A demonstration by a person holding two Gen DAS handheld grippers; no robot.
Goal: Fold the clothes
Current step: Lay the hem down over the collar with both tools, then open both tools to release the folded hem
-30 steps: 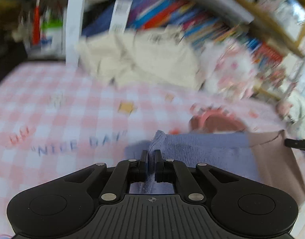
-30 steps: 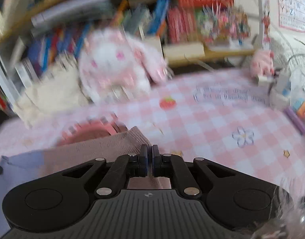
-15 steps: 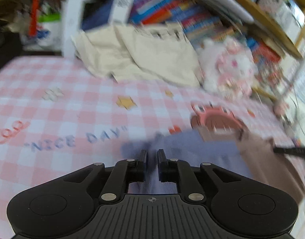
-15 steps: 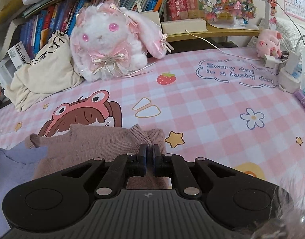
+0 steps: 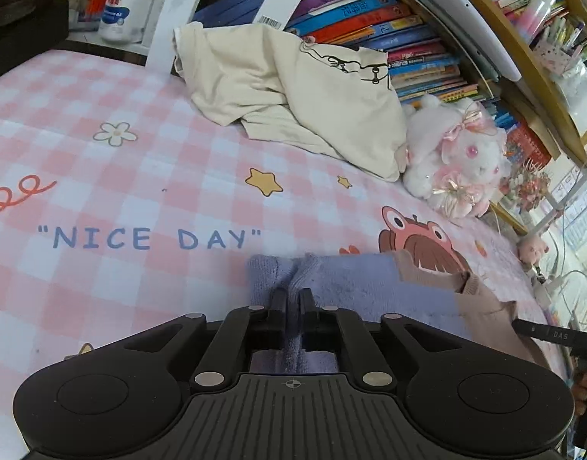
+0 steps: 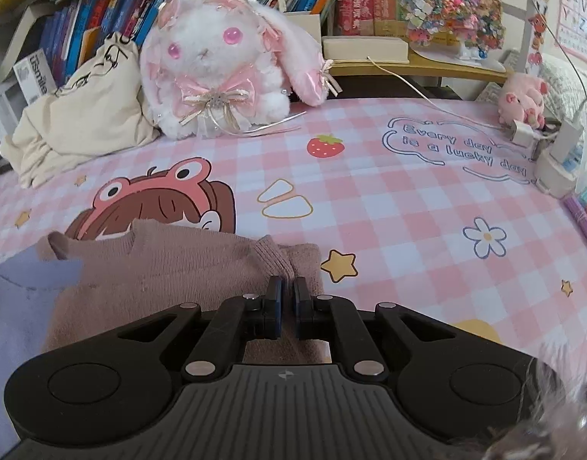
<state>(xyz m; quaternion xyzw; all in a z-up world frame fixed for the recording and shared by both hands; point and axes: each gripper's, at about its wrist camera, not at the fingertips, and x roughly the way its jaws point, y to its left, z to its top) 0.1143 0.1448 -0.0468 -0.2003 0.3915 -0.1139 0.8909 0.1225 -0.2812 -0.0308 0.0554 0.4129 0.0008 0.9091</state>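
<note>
Your left hand-held gripper (image 5: 292,301) has its fingers drawn almost together, and a ridge of the sweater's lilac half (image 5: 355,287) rises between them, so it seems pinched on that corner. Your right hand-held gripper (image 6: 287,291) stands equally narrow at the ribbed cuff of the mauve half (image 6: 170,264); whether it truly grips the knit or merely rests against it, you cannot tell from here.

The sweater (image 6: 113,280) lies low and flat on the pink checked surface (image 5: 140,199), just below the printed frog-hat girl (image 6: 155,207), with its collar touching that print and both cuffs lying at its top corners.

That would suit a sleeve or hem fold just laid down, or corners just taken up for the next fold. Either way, keep both hand-held grippers level with each other so the edge stays straight against the frog-hat girl.

The cream garment (image 5: 293,92) sits crumpled well beyond the frog-hat girl, beside the plush rabbit (image 6: 216,61).
</note>
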